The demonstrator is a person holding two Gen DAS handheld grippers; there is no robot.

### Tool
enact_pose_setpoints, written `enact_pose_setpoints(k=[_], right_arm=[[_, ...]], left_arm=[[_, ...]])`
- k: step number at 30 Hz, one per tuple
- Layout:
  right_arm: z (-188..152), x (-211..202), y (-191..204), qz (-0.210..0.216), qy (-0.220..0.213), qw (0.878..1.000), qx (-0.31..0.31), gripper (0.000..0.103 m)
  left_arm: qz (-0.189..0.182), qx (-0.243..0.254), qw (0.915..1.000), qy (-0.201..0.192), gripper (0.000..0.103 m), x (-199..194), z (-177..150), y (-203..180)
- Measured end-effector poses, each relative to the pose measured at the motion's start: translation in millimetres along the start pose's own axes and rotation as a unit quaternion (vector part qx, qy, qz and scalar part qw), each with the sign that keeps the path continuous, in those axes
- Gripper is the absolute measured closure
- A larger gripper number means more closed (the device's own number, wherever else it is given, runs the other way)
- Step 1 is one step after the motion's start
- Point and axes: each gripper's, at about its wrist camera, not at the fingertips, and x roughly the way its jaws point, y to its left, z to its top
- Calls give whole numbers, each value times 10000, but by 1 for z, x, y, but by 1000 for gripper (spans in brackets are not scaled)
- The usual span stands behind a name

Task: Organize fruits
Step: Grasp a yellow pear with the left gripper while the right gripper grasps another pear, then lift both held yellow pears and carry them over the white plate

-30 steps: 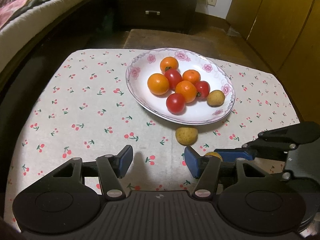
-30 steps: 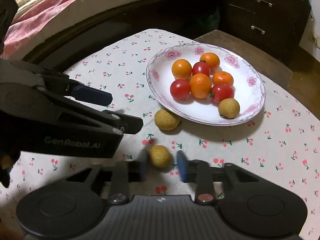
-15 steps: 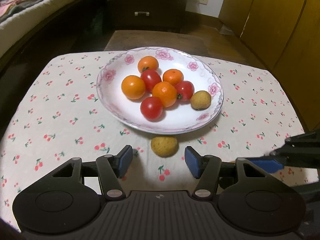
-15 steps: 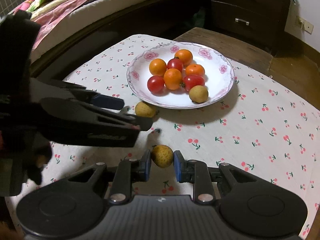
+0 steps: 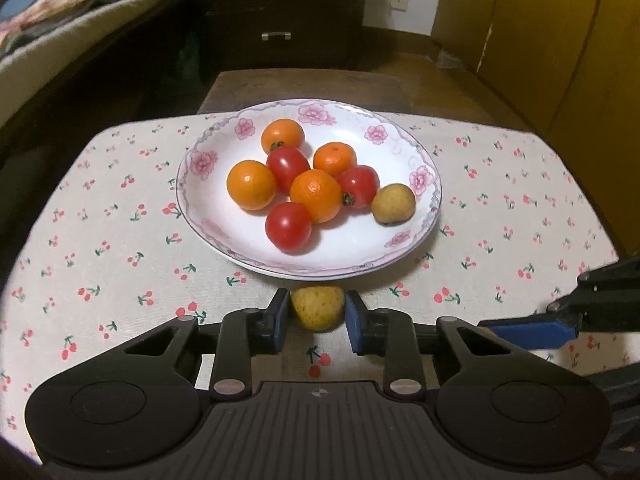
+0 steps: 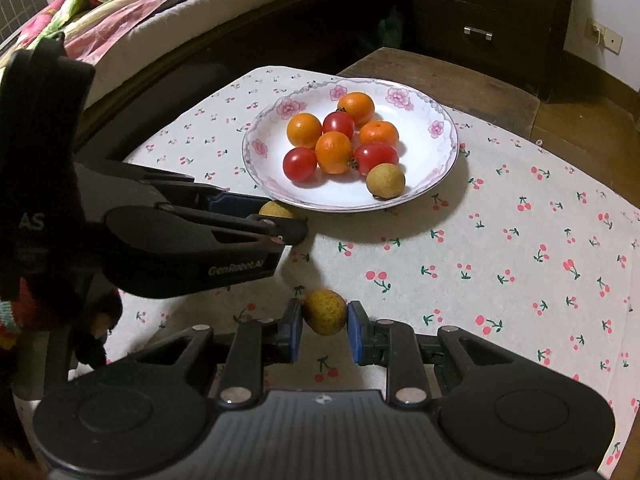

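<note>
A white floral plate [image 5: 224, 236] holds several oranges, three tomatoes and one yellow fruit [image 5: 392, 204]. Just in front of its rim a second yellow fruit [image 5: 318, 308] lies on the cloth. My left gripper [image 5: 317, 309] is closing on it, and both blue pads touch its sides. In the right wrist view this gripper [image 6: 276, 218] comes in from the left, hiding most of that fruit [image 6: 274, 209]. My right gripper [image 6: 324, 314] is shut on a third yellow fruit [image 6: 325, 312], nearer me than the plate [image 6: 420, 148]. Its fingers [image 5: 528, 328] show at the left view's right edge.
The cherry-print cloth [image 6: 500, 240] covers a small table. A bare wooden edge [image 5: 304, 84] lies behind the plate. A bed [image 6: 168, 8] runs along the left, a dark drawer chest [image 6: 480, 8] stands behind, and wooden cupboards [image 5: 560, 40] stand to the right.
My left gripper slid sideways until the fruit by the plate lay between its jaws, then the jaws closed onto it. The right gripper kept hold of its fruit.
</note>
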Motion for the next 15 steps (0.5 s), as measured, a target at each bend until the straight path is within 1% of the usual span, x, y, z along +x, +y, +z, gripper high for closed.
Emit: enact_pose_setpoints(k=[8, 15], right_arm=[[0, 1, -2, -57, 34, 10000, 42, 75], [-3, 9, -1, -158, 146, 9998, -53, 75]], left_arm=[[42, 150, 9998, 110, 67, -9, -7, -7], [59, 230, 9994, 246, 66, -22, -22, -11]])
